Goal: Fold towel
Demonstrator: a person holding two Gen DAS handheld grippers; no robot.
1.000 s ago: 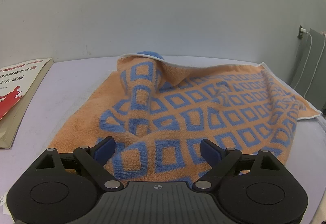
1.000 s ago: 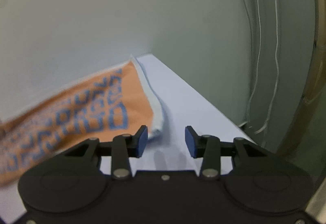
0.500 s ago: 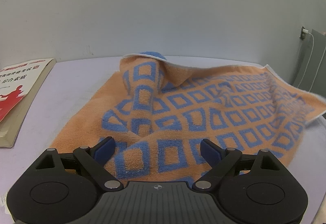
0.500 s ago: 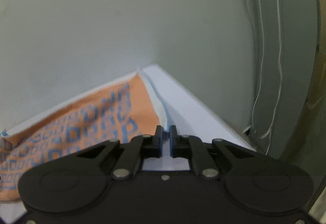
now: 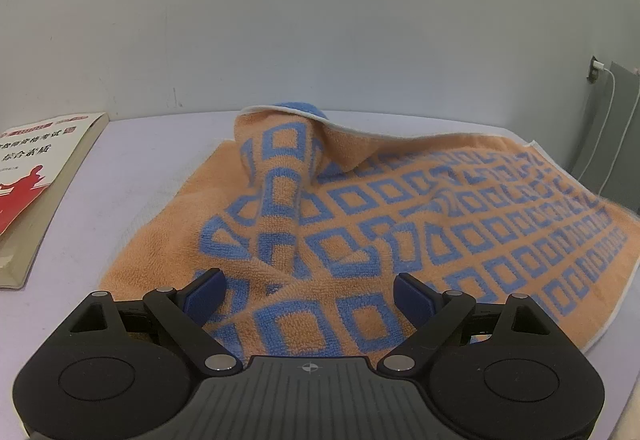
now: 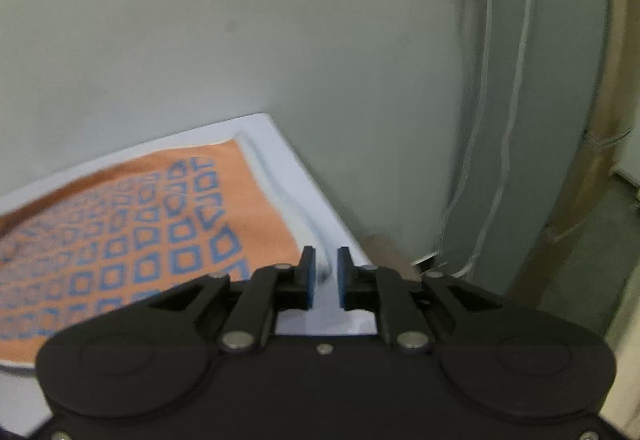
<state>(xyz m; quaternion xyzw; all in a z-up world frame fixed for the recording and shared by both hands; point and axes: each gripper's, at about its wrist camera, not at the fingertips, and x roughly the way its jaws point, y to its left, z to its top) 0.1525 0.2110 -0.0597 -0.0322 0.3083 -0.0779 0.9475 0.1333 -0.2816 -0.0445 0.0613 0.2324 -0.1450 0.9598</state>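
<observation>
One orange towel (image 5: 400, 232) with blue squares lies rumpled on the pale tabletop (image 5: 132, 200), one book (image 5: 36, 176) beside its left edge. The left gripper (image 5: 310, 294) hovers over the towel's near edge, fingers spread wide, empty. The right gripper (image 6: 325, 276) has its fingers narrowly apart and opening, the towel's white corner edge between them; grip unclear.

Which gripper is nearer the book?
Left. The book lies just left of the left gripper, which hangs open over the towel. The right gripper is at the towel's opposite edge.
</observation>
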